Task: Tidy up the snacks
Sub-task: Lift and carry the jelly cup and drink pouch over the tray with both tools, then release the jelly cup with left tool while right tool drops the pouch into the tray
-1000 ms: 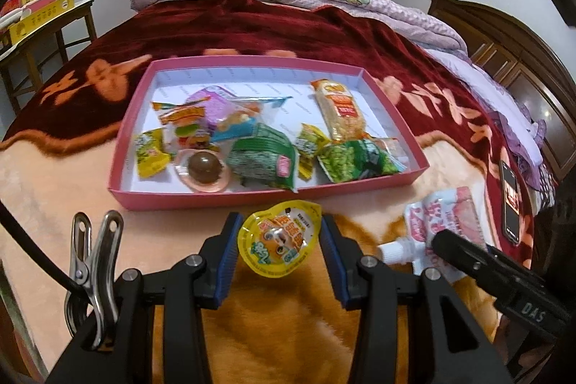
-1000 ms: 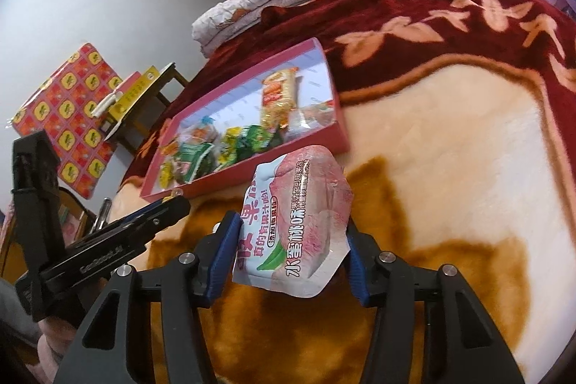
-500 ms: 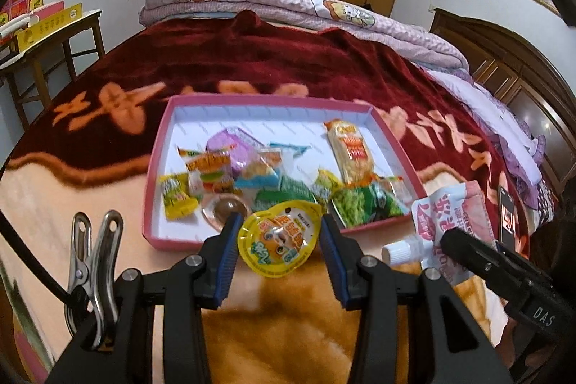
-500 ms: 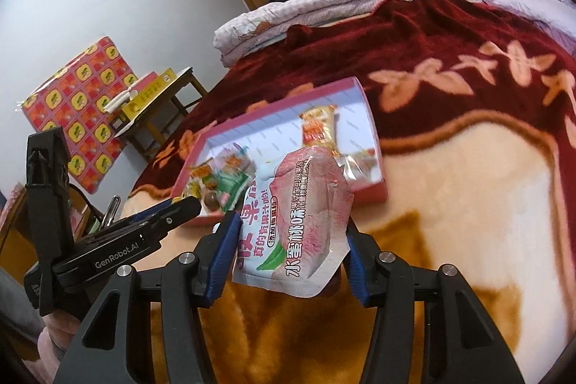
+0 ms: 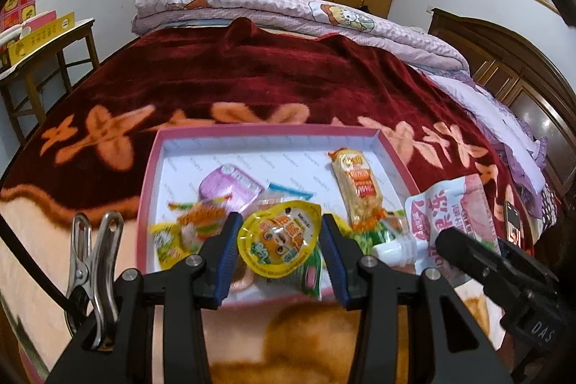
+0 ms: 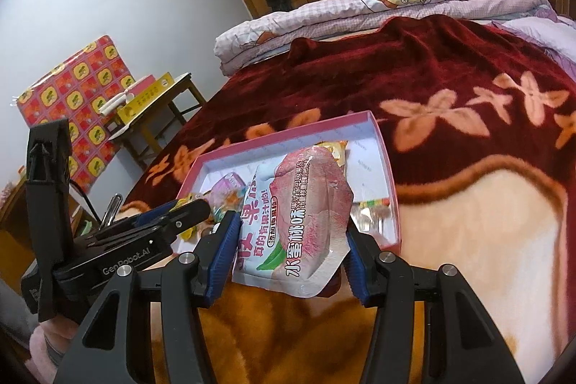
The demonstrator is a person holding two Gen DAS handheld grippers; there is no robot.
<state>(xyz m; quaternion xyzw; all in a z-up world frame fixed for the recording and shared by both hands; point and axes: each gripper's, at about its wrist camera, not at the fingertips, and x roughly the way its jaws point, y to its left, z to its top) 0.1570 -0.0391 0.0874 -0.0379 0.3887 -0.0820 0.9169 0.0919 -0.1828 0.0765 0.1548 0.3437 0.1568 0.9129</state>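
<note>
My left gripper (image 5: pixel 279 261) is shut on a small yellow jelly cup (image 5: pixel 279 238), held in the air in front of the pink tray (image 5: pixel 392 150). My right gripper (image 6: pixel 289 247) is shut on a pink peach jelly pouch (image 6: pixel 306 222), whose white cap and body show at the right of the left wrist view as the pouch (image 5: pixel 442 207). The tray (image 6: pixel 390 175) lies on the bed blanket and holds several wrapped snacks, among them a long orange cracker pack (image 5: pixel 354 186) and a purple jelly cup (image 5: pixel 230 184). The left gripper's body (image 6: pixel 118 247) appears at the left of the right wrist view.
A red and cream blanket (image 5: pixel 252 78) covers the bed, with folded quilts (image 5: pixel 288 9) at its far end. A wooden side table (image 5: pixel 46 49) with a yellow box stands at the left. A phone (image 5: pixel 513 220) lies at the bed's right edge. Wardrobes line the far wall.
Both grippers have risen and tilted up with their snacks still held. The tray has dropped lower in both views and sits partly behind the held items.
</note>
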